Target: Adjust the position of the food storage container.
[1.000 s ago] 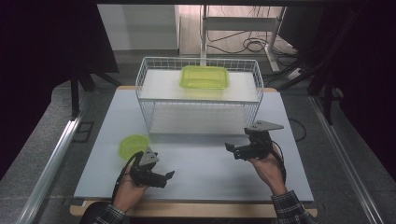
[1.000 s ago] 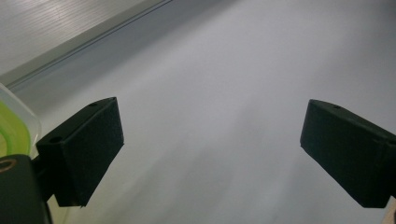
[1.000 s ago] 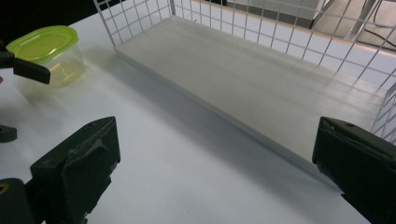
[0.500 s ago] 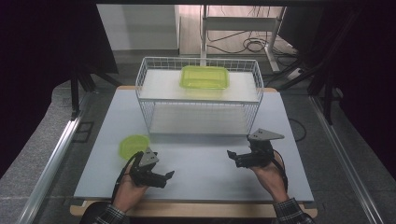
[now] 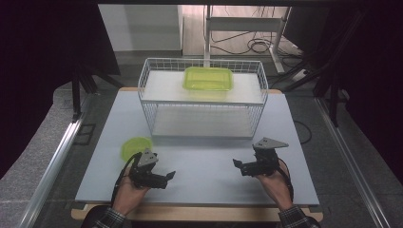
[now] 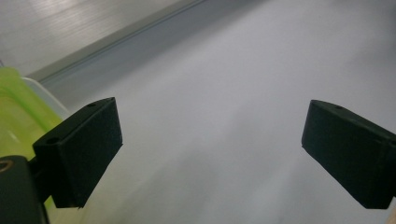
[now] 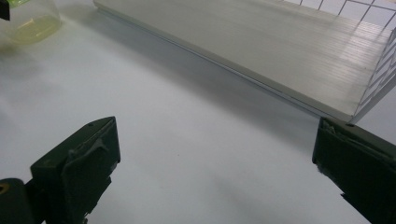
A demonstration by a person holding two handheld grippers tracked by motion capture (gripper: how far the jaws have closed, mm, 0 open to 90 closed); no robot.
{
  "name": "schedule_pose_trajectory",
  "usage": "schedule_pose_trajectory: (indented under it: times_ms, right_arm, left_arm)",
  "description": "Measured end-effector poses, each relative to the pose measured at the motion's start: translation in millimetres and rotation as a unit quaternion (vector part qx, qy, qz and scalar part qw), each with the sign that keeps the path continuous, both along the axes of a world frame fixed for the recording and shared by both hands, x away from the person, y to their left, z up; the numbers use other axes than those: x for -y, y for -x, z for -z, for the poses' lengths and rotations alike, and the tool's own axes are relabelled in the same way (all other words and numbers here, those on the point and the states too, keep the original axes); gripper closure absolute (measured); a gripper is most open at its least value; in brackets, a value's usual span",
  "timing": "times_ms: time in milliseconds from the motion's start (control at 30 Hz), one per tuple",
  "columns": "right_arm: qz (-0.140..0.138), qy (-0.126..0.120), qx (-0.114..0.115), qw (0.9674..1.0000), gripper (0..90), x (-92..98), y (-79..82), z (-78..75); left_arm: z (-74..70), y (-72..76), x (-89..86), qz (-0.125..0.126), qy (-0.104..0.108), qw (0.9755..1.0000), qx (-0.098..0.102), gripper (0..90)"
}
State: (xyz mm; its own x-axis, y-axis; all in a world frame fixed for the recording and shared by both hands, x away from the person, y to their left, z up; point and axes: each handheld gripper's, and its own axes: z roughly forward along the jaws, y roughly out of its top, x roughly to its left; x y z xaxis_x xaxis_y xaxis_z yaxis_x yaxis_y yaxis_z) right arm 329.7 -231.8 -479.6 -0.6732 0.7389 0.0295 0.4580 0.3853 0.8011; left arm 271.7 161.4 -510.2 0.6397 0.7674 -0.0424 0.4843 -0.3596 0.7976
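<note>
A round lime-green lid (image 5: 135,146) lies on the table at the front left, and its edge (image 6: 18,121) rises just left of my left jaws. My left gripper (image 5: 167,176) rests low beside it, open and holding nothing, pointing right. A lime-green rectangular container (image 5: 208,78) sits on the top shelf of a white wire rack (image 5: 202,102) at the back. My right gripper (image 5: 237,165) hovers at the front right, open and bare, pointing left toward the rack's lower shelf (image 7: 261,51). A pale green container (image 7: 29,21) shows far off in the right gripper view.
The pale table (image 5: 204,180) has bare room between the two grippers and in front of the rack. A metal rail (image 5: 52,161) runs along the left side. Cables lie on the floor behind the rack (image 5: 256,46).
My right gripper has come down and back toward the front edge of the table. The left gripper has hardly moved.
</note>
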Motion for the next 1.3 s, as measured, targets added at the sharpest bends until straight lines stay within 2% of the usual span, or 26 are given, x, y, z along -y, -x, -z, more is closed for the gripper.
schedule_pose_trajectory:
  times_ms: [200, 367, 400, 433, 467, 600, 767, 833, 1067, 1167, 1300]
  right_arm:
    - [-0.001, 0.002, -0.003, 1.0000, 0.9, 0.6, 0.2, 3.1]
    - [-0.003, 0.004, -0.011, 0.9999, 1.2, 1.3, -1.3, 9.1]
    - [-0.005, 0.005, -0.015, 0.9999, 1.4, 0.6, -1.8, 12.1]
    - [-0.005, 0.005, -0.015, 0.9999, 1.4, 0.6, -1.8, 12.1]
    - [-0.007, 0.007, -0.016, 0.9998, 1.4, 0.1, -2.1, 13.5]
    - [-0.011, 0.013, -0.019, 0.9997, 1.7, -2.2, -2.2, 17.7]
    - [-0.016, 0.014, -0.024, 0.9995, 2.0, -4.6, -2.6, 23.1]
    - [-0.019, 0.015, -0.025, 0.9994, 2.1, -6.0, -2.9, 25.2]
    - [-0.024, 0.010, -0.030, 0.9992, 2.2, -6.8, -3.5, 28.6]
    - [-0.026, 0.009, -0.033, 0.9991, 2.2, -7.2, -4.0, 30.4]
    - [-0.028, 0.012, -0.036, 0.9989, 2.2, -8.8, -3.9, 32.4]
  left_arm:
    - [-9.7, -2.0, -15.3, -0.018, -0.002, 0.9998, 0.009, 11.5]
    - [-15.2, -4.8, -35.9, -0.040, 0.020, 0.9990, 0.010, 33.5]
    - [-16.3, -5.2, -41.0, -0.044, 0.027, 0.9986, 0.010, 44.7]
    - [-17.2, -5.5, -46.1, -0.047, 0.033, 0.9983, 0.010, 44.7]
    - [-18.1, -5.6, -51.2, -0.054, 0.032, 0.9980, 0.011, 48.6]
    - [-20.1, -5.9, -72.9, -0.091, 0.039, 0.9949, 0.017, 68.7]
    - [-20.8, -5.8, -98.1, -0.135, 0.034, 0.9898, 0.029, 85.4]
    - [-20.4, -5.6, -107.9, -0.150, 0.029, 0.9877, 0.032, 89.6]
    - [-11.7, -6.0, -142.1, -0.198, 0.024, 0.9797, 0.024, 89.8]
    - [-5.7, -8.1, -150.2, -0.207, 0.027, 0.9777, 0.018, 89.8]
    - [2.0, -16.6, -151.4, -0.208, 0.033, 0.9775, 0.006, 89.7]
